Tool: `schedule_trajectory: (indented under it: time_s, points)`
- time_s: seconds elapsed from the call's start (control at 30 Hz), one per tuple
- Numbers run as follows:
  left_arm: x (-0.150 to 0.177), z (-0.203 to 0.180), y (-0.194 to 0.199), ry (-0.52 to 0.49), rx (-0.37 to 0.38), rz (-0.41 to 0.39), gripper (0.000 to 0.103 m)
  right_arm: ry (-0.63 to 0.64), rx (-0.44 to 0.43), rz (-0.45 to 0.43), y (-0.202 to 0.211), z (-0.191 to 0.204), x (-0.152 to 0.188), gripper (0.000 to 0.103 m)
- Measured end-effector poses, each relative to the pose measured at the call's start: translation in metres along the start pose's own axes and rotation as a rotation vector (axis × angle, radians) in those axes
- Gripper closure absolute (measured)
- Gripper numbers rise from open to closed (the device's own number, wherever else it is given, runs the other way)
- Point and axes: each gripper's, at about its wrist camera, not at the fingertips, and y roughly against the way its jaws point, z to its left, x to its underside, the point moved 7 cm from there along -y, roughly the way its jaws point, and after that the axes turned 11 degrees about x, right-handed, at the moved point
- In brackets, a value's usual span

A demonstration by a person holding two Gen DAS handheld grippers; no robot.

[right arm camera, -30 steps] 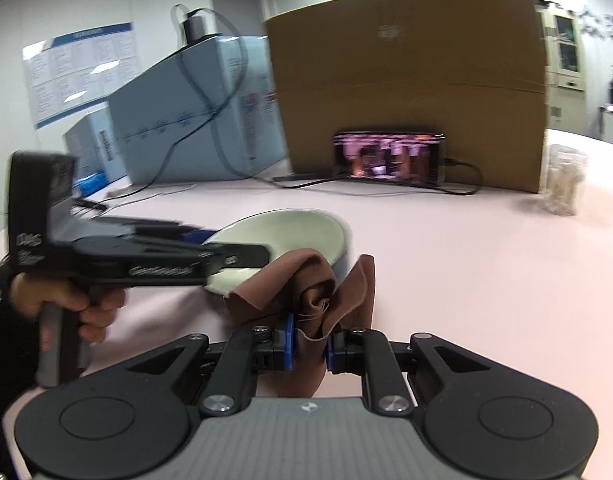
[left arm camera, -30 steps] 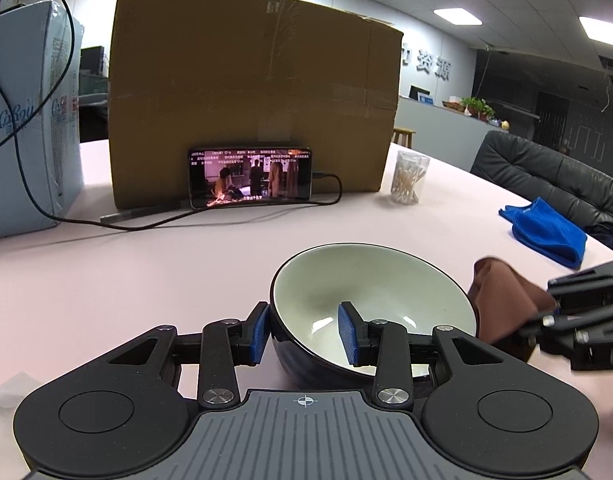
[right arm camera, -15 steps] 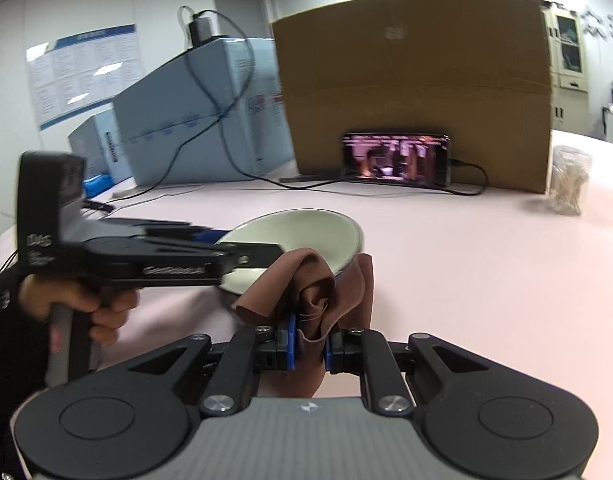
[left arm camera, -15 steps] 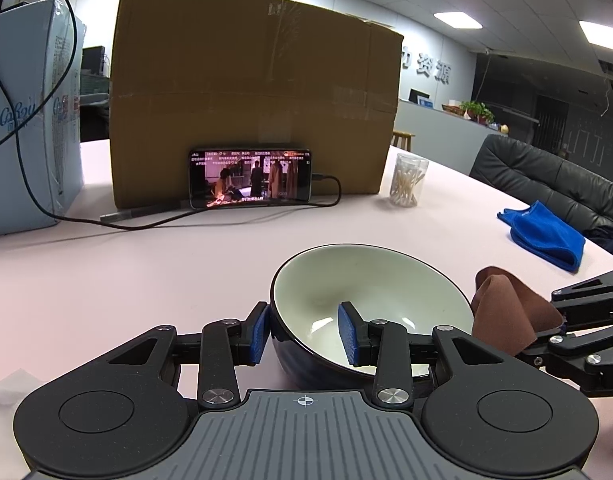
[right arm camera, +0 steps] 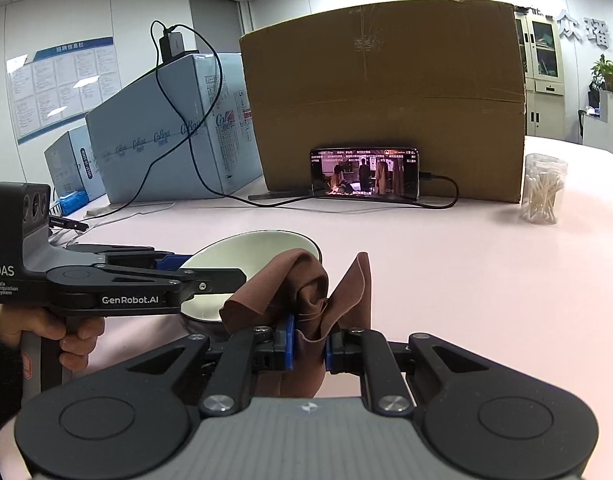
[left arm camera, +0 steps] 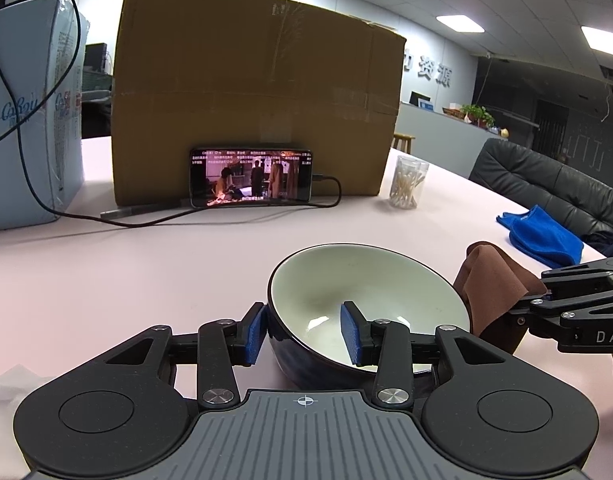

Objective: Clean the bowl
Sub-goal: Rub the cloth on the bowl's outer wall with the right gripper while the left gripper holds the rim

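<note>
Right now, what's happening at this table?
A person holds a gripper in each hand to clean a bowl. The left gripper straddles the bowl's near wall, one pad outside and one inside. The right gripper is shut on a bunched brown cloth, held beside the bowl's rim. Wiping hasn't started: the cloth is not inside the bowl.

Open pink table [left arm camera: 106,280] ahead of bowl [left arm camera: 370,280]; cardboard box [left arm camera: 254,100] and phone [left arm camera: 250,178] behind.

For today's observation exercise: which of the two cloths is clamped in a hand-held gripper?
The brown cloth, pinched by the right hand-held gripper beside the bowl; the blue cloth lies loose.
</note>
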Motion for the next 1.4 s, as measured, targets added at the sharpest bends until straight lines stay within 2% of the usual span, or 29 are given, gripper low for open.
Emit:
schedule_trajectory:
  time_s: [0.43, 0.67, 1.1, 1.4]
  points:
    - [0.001, 0.0, 0.002, -0.001, -0.001, 0.0, 0.065, 0.049, -0.088, 0.03, 0.008, 0.024, 0.011, 0.087]
    - [0.0, -0.001, 0.001, -0.005, -0.002, 0.0, 0.065, 0.026, -0.025, 0.017, 0.006, 0.008, 0.007, 0.087]
    - [0.001, -0.006, 0.002, -0.005, -0.003, 0.0, 0.065, 0.071, -0.121, 0.035, 0.011, 0.032, 0.012, 0.087]
    - [0.001, -0.005, 0.001, -0.002, -0.002, 0.0, 0.065, 0.045, -0.084, 0.037, 0.008, 0.016, 0.008, 0.087]
